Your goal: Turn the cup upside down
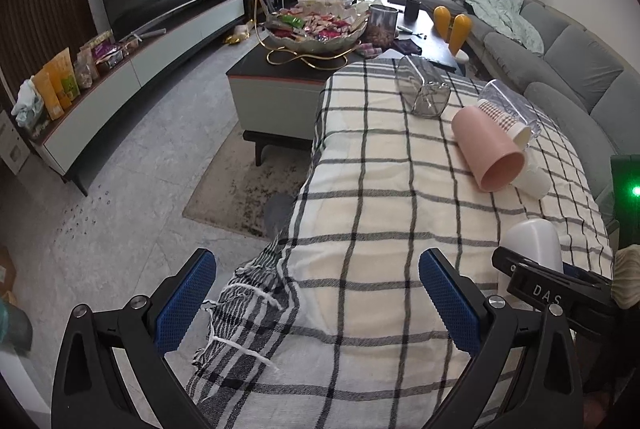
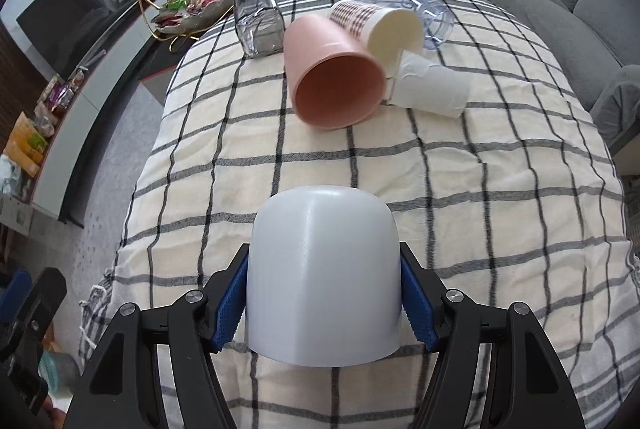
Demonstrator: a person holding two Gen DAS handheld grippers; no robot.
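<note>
A white cup (image 2: 322,277) sits between the blue pads of my right gripper (image 2: 324,299), base pointing away from me, mouth toward the camera, over the checked cloth (image 2: 480,189). The pads press its sides. The same cup (image 1: 532,241) shows at the right edge of the left wrist view, with my right gripper's finger in front of it. My left gripper (image 1: 316,301) is open and empty at the near left corner of the cloth (image 1: 380,229).
Further along the cloth lie a pink cup (image 2: 332,73) on its side, a patterned paper cup (image 2: 380,25), a white paper cup (image 2: 432,89), a clear plastic cup (image 2: 404,1) and a clear glass (image 2: 260,25). A coffee table with a snack bowl (image 1: 316,29) stands beyond. A grey sofa (image 1: 572,69) is at right.
</note>
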